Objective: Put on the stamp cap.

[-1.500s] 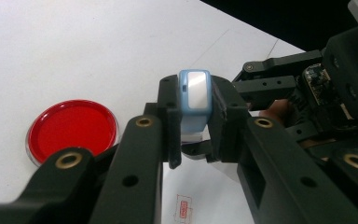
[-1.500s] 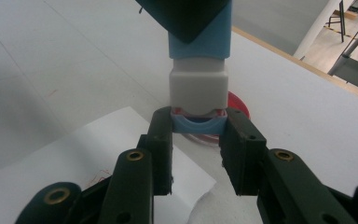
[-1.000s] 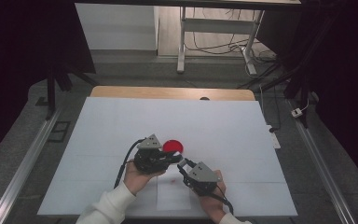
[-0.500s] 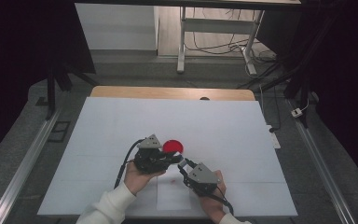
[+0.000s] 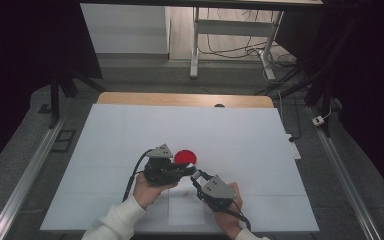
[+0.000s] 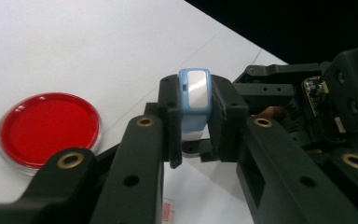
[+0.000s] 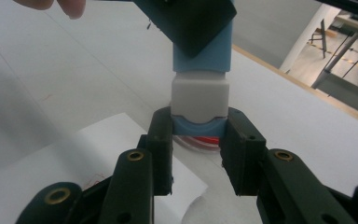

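A small blue block with a white middle section [image 6: 195, 91] hangs just above the table between my two grippers. My left gripper [image 6: 195, 116] is shut on its blue end, the one with a pale shiny face. My right gripper [image 7: 199, 140] is shut on the opposite blue-rimmed end, below the white section [image 7: 199, 98]. In the high view the left gripper [image 5: 190, 171] and the right gripper [image 5: 196, 176] meet tip to tip near the table's front middle. A flat round red dish [image 5: 185, 157] with a clear rim lies on the table just behind them, and also appears beside the left jaw [image 6: 48, 128].
The white table top [image 5: 130, 135] spreads wide around the hands, with a wooden strip [image 5: 180, 100] along its far edge. A white paper slip [image 5: 185, 212] lies near the front edge under the hands. Metal rails [image 5: 25, 175] run along both sides.
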